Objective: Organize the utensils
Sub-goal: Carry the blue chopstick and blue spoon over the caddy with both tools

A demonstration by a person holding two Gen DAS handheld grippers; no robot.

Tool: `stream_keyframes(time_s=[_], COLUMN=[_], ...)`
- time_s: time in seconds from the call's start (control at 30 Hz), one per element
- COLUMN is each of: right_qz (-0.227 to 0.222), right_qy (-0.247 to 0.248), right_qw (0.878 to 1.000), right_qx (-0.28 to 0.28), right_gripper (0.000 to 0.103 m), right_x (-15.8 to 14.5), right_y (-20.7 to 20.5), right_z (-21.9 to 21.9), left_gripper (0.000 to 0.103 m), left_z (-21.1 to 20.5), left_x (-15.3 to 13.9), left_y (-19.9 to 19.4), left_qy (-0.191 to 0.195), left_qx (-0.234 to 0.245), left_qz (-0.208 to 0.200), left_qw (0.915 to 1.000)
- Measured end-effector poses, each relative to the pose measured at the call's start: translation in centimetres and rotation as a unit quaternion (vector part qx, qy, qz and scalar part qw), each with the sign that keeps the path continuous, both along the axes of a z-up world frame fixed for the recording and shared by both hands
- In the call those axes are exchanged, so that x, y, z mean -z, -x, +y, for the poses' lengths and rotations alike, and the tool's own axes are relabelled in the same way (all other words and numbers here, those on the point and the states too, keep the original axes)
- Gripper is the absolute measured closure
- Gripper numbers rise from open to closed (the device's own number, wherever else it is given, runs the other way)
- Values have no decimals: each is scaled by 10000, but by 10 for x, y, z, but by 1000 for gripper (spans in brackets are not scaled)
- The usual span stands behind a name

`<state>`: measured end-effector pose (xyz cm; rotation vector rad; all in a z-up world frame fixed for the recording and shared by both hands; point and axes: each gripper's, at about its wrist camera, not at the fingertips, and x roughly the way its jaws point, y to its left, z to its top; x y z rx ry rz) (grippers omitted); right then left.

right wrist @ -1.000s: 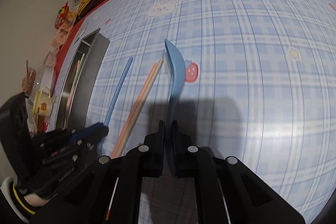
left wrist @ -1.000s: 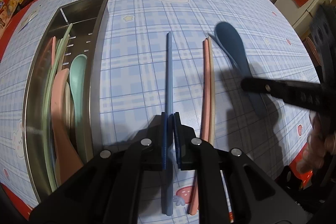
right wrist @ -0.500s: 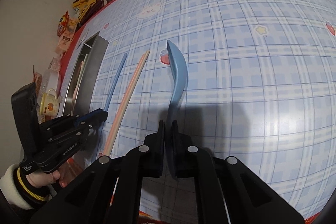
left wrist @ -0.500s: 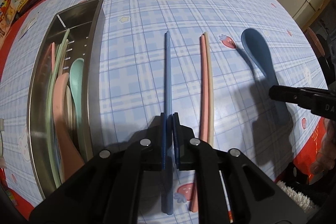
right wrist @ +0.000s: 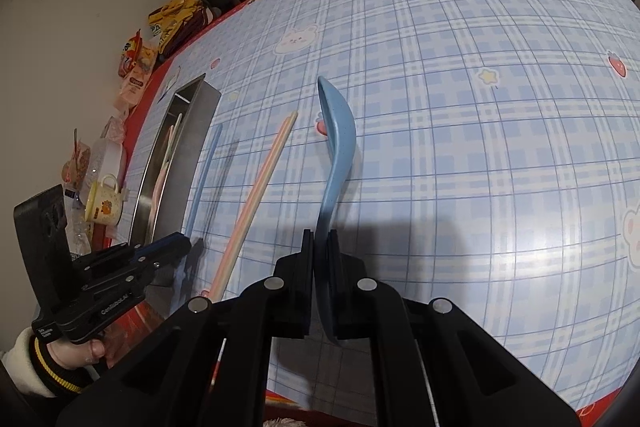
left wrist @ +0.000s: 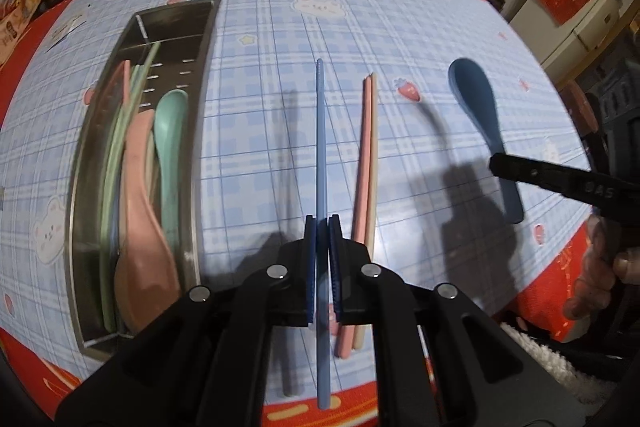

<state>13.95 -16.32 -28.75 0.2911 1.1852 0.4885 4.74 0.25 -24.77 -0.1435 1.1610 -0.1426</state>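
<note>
Left wrist: my left gripper (left wrist: 322,267) has its fingers (left wrist: 308,259) pinched tight on the blue chopstick (left wrist: 320,147), held past mid-length, lifted off the bench (left wrist: 260,147).
Right wrist: my right gripper (right wrist: 318,275) is clamped on the blue spoon (right wrist: 338,139) at its handle, bowl forward, above the bench.
Tray (left wrist: 86,195): to my left, already holding spoons and chopsticks.
Pink pair (left wrist: 368,163): lying on the bench between my two tools.
Handling: both look light, stiff, smooth plastic; I judge the chopstick may pivot, so grip near its balance point.
</note>
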Motion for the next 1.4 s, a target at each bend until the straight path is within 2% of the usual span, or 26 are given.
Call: stream_keyframes(time_s=[0.27,0.5,0.77,1.2,1.4], right_qz=[0,31,-102,195,240], right_qy=[-112,-185,-56,-289,-308], right_qw=[9999,9998,9998,9992,9992], right_qx=[-16,-42,-166,186,93], right_gripper=[96,96,96,96,96], right_x=[-2,-3,-13,-9,-13], right_y=[9,12,14,12,10], right_z=[22,50,96,148,172], left_gripper=[93,93,93,93,93], left_z=[52,97,130,145,155], left_x=[-25,-32,-38,-11,-4], left_y=[27,36,17,-16,-22], left_qy=[362,454,570,576,724], left_qx=[-629,-940,-982,-583,-602], left_qz=[-201,-220,-375,-150,-98], left_qw=[9972,9943,9928,9965,9955])
